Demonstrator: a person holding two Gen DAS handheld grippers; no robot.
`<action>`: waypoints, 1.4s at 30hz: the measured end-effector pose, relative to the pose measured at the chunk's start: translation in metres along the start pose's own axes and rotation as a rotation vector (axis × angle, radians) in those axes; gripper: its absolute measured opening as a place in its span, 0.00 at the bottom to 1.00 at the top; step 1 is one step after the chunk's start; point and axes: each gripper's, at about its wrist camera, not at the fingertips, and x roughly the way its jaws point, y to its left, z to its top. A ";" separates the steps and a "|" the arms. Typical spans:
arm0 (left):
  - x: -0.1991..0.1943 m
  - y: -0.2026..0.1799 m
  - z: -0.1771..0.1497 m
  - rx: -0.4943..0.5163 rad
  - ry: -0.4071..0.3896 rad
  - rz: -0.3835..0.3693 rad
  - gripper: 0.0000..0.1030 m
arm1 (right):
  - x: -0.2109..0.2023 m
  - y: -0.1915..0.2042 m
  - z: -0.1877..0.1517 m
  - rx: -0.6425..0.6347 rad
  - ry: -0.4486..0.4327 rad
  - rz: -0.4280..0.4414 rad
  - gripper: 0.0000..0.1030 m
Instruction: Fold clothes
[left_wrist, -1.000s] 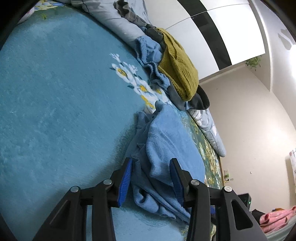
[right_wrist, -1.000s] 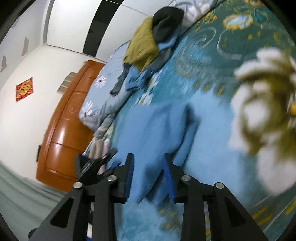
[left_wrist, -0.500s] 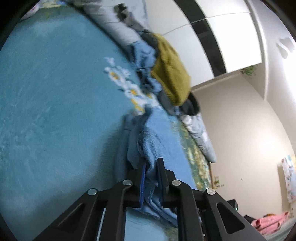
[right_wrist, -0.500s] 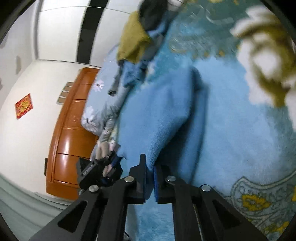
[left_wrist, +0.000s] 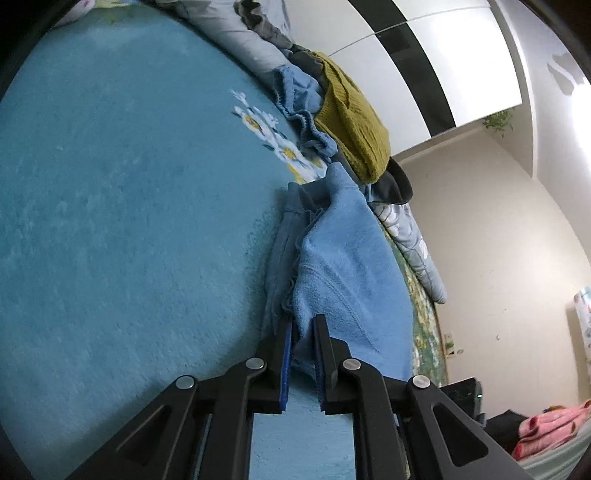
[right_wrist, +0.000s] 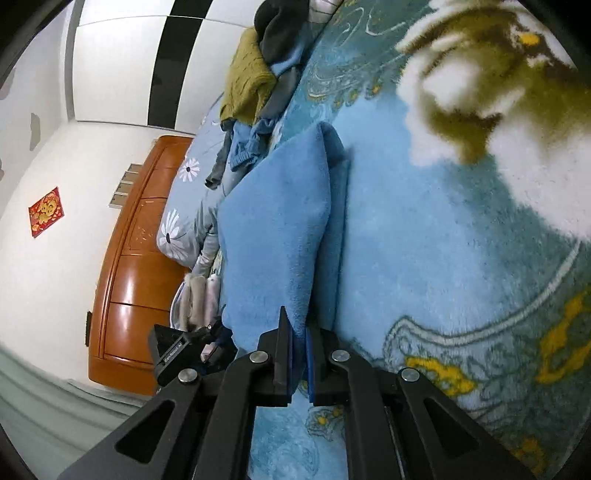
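Note:
A light blue fleece garment lies partly folded on the teal bedspread. My left gripper is shut on its near edge, with cloth pinched between the blue pads. In the right wrist view the same garment runs away from me, and my right gripper is shut on its near edge. The left gripper shows at the garment's left side in that view.
A pile of clothes with a mustard knit and a blue knit lies at the far side beside a grey floral quilt. A wooden headboard stands at the left. Pink cloth lies off the bed.
Both grippers went from open around the garment's edge to shut on it. The garment's near edge now rises a little off the bedspread between them.

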 end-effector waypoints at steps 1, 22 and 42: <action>0.000 0.000 0.000 0.004 0.000 -0.001 0.12 | 0.001 0.002 0.000 -0.014 -0.001 -0.010 0.05; 0.041 -0.008 0.051 0.029 0.127 -0.034 0.60 | -0.006 0.010 0.033 -0.031 -0.099 -0.147 0.42; -0.005 -0.028 -0.013 -0.033 0.022 -0.136 0.22 | -0.006 0.034 0.042 -0.092 -0.038 -0.002 0.12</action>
